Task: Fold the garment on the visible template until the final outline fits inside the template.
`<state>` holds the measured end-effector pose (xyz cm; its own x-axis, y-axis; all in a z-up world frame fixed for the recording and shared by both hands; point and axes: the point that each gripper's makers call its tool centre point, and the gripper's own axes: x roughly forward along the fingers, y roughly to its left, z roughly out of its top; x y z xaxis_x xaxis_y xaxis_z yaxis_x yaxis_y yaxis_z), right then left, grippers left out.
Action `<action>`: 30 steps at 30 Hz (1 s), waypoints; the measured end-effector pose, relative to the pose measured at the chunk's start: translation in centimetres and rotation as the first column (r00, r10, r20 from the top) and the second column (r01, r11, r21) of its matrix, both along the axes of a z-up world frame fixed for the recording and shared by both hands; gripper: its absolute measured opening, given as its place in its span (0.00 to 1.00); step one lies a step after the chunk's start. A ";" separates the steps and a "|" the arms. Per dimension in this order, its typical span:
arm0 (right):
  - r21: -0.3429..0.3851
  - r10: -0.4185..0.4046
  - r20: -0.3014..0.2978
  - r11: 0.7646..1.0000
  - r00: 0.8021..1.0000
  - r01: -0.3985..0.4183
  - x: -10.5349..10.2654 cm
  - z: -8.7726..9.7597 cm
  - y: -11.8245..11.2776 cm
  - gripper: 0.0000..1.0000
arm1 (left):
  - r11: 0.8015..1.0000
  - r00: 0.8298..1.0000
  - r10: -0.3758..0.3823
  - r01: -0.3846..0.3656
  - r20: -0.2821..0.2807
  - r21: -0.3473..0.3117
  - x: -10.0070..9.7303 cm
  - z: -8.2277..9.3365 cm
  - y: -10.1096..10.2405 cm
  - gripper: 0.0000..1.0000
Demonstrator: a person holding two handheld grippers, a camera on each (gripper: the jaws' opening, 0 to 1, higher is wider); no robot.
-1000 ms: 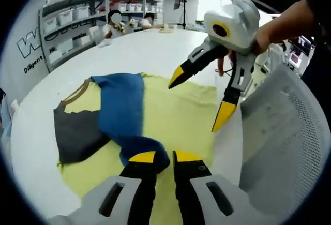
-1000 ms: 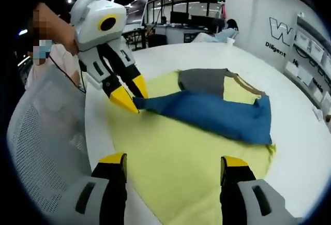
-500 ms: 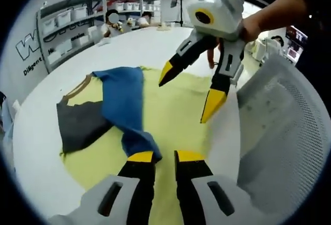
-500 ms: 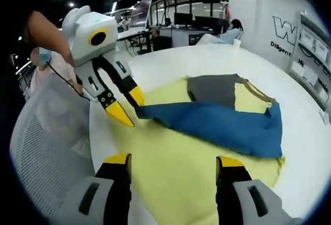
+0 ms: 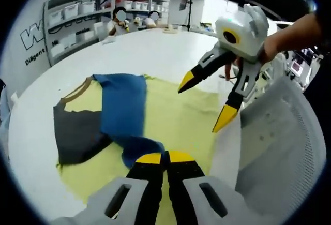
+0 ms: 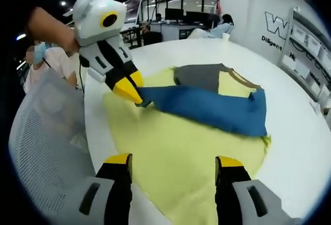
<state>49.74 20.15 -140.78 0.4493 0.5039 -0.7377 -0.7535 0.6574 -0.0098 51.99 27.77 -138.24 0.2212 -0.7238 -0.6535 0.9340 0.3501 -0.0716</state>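
Where the white counter [image 5: 155, 49] curves across the left gripper view, a pale yellow template [image 5: 176, 116] lies flat on it with the garment [image 5: 111, 116] spread on top. The garment is a colour-blocked top: a dark grey panel toward one side, a bright blue panel folded over as a long band across the middle, and a tan-edged neckline at the far end, with a patch of yellow showing between the grey and the neckline. Its blue band narrows to a bunched end that reaches the left gripper [image 5: 159, 158], whose yellow-tipped jaws are pressed together on that blue fabric. In the right gripper view the same left gripper [image 6: 133, 91] comes in from the left, held by a hand, its tips pinched on the near corner of the blue band of the garment [image 6: 212, 108], which is lifted slightly off the template [image 6: 176, 152].

The right gripper [image 6: 173, 162] has its jaws spread wide, holding nothing, above the bare yellow of the template near its edge. Seen from the left gripper view, the right gripper [image 5: 207, 98] hangs in the air over the template's far side, jaws apart, gripped by a hand [image 5: 269, 49].

A white mesh chair back [image 5: 279, 147] stands just beside the counter. Shelving with white bins [image 5: 72, 18] lines the wall beyond, and seated people are in the background.
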 end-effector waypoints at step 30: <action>-0.017 -0.240 0.089 0.970 0.967 0.242 -1.4 1.5 -9.8 0.85 | 0.981 0.984 -0.164 0.170 0.063 -0.094 -0.2 2.5 -9.7 0.01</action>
